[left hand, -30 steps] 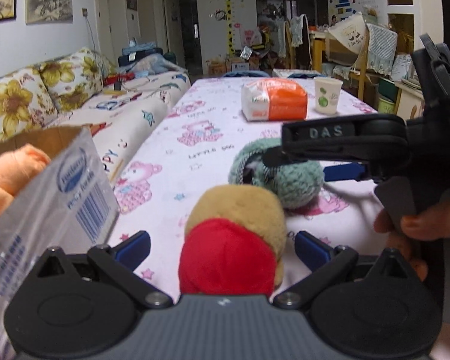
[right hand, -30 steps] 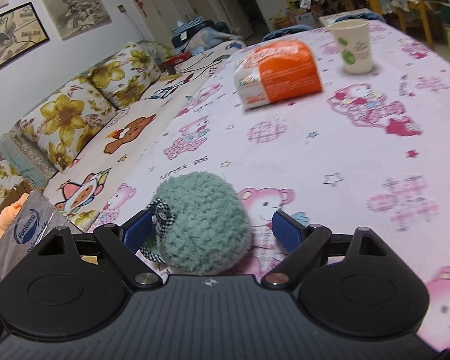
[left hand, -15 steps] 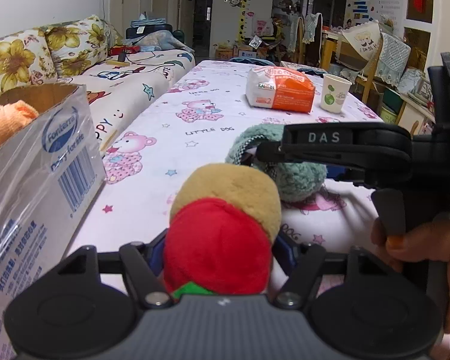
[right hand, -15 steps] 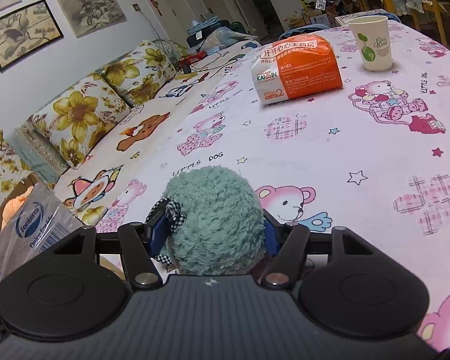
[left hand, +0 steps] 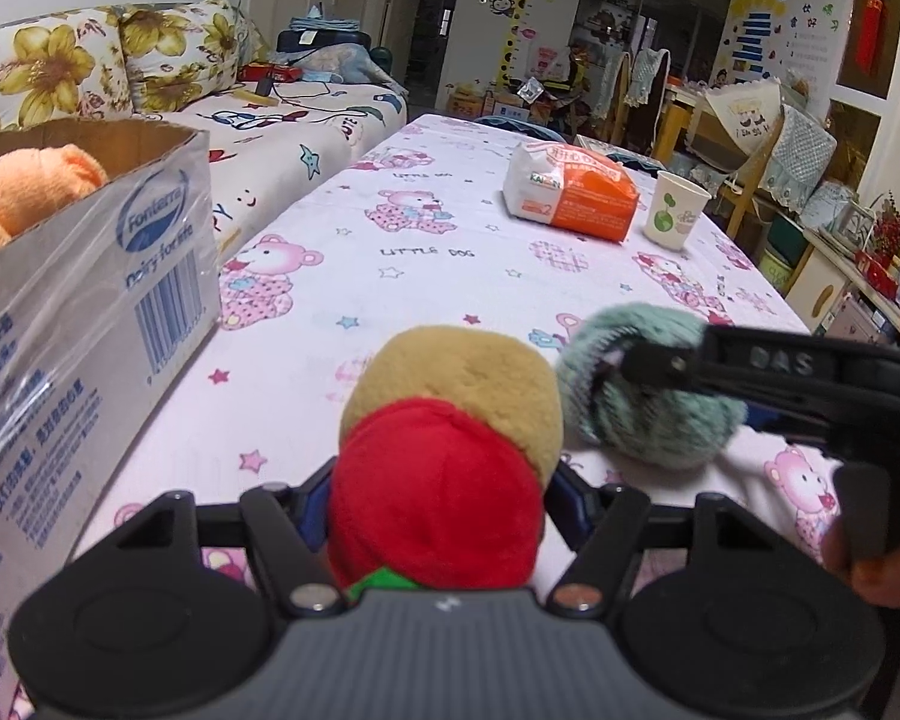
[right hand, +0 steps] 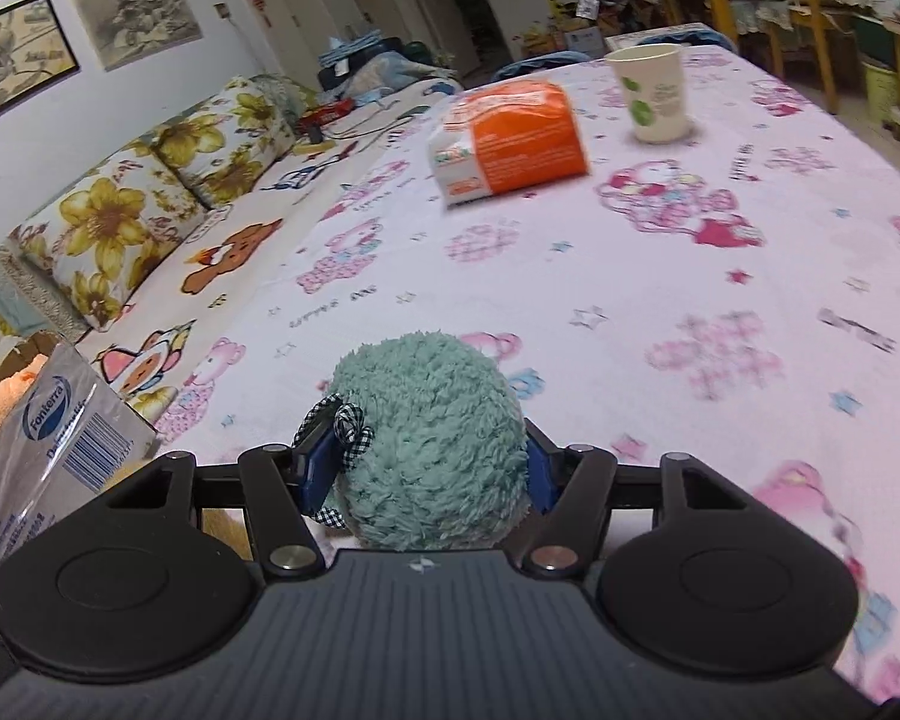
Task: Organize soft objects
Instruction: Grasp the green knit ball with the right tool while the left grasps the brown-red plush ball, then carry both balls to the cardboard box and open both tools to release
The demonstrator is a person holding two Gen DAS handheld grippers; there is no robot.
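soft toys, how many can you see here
3: red-and-tan plush in the left jaws, teal plush in the right jaws, orange plush in the cardboard box; more may be hidden inside.

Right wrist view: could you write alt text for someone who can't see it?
A handheld right gripper clamps a fluffy teal ball above a table with a pink cartoon cloth. Beyond sit an orange packet and paper cup.

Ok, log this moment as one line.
left gripper: shut on red-and-tan plush | right gripper: shut on teal plush | cardboard box: left, holds orange plush
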